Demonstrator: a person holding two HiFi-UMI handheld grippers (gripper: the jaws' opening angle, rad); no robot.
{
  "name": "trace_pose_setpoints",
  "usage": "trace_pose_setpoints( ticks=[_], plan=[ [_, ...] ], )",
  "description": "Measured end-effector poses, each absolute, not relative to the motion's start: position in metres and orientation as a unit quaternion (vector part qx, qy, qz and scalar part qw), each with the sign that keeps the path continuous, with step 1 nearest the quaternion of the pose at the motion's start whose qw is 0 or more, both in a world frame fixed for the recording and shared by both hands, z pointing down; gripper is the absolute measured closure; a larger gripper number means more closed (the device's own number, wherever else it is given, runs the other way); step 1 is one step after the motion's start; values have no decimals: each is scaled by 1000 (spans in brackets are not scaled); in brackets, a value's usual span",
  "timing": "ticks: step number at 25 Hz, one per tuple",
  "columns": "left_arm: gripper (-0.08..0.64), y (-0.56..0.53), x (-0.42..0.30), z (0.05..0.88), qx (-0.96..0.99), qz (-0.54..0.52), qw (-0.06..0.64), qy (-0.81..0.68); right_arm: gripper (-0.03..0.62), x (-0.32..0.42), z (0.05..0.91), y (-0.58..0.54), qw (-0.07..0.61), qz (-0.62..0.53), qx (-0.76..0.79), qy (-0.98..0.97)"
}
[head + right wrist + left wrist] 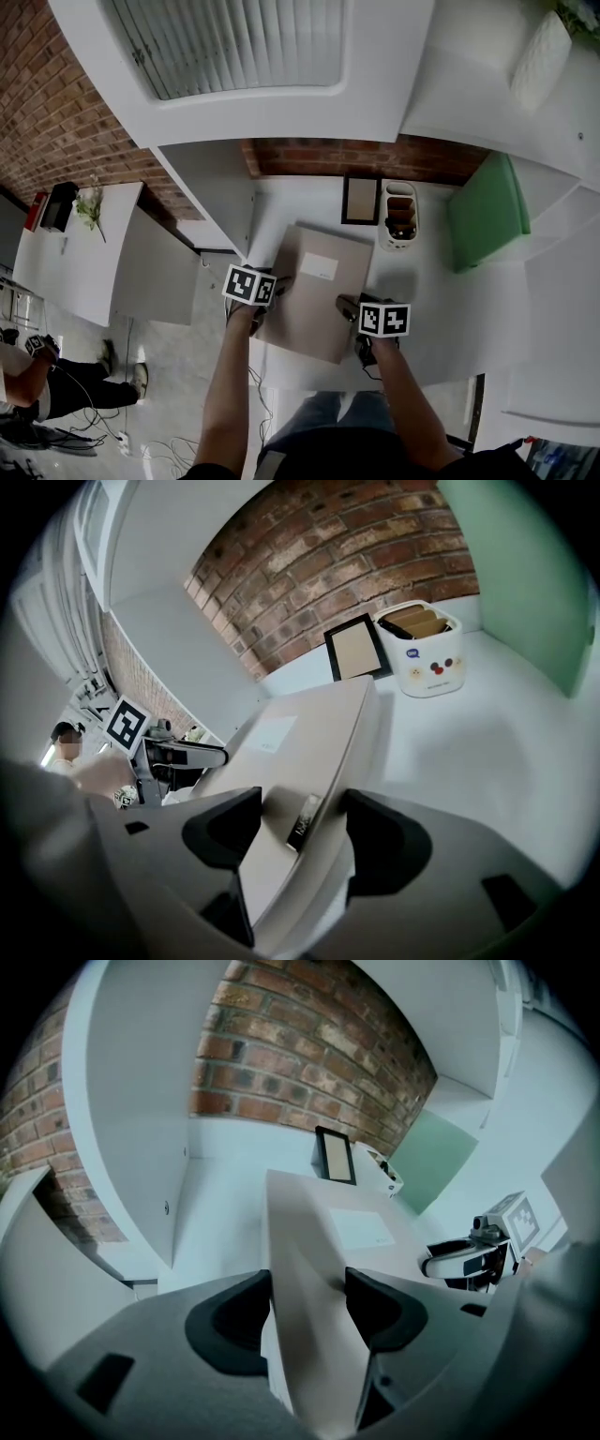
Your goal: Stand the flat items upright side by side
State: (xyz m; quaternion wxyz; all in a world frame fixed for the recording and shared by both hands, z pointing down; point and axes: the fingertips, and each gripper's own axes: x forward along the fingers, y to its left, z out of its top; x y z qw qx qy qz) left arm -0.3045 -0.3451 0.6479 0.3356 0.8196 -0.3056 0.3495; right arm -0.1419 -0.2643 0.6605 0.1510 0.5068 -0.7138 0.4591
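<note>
Beige folder point(314, 291) lies roughly flat mid-frame on the white table point(441, 300), long axis running up-frame toward the standing picture frame point(360, 199). Left gripper point(278, 289) clamps its left edge, right gripper point(349, 306) its right edge (jaws wide, folder filling each gap). Only the right gripper view shows a dark tag on that edge.

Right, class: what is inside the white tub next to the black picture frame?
In the white tub stand brown flat pieces, with something dark at one end. The tub's wall covers their lower parts, so what they are cannot be told.
</note>
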Motion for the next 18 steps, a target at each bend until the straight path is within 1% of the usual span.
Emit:
trace_pose_setpoints(
  ticks=[9, 18],
  plan=[
    [316, -336, -277, 619, 836, 313, 314, -323, 323, -110, 630, -258, 131, 397, 523, -743],
    [321, -318, -211, 574, 859, 262, 262, -353, 334, -40, 584, -246, 117, 286, 542, -782]
  ],
)
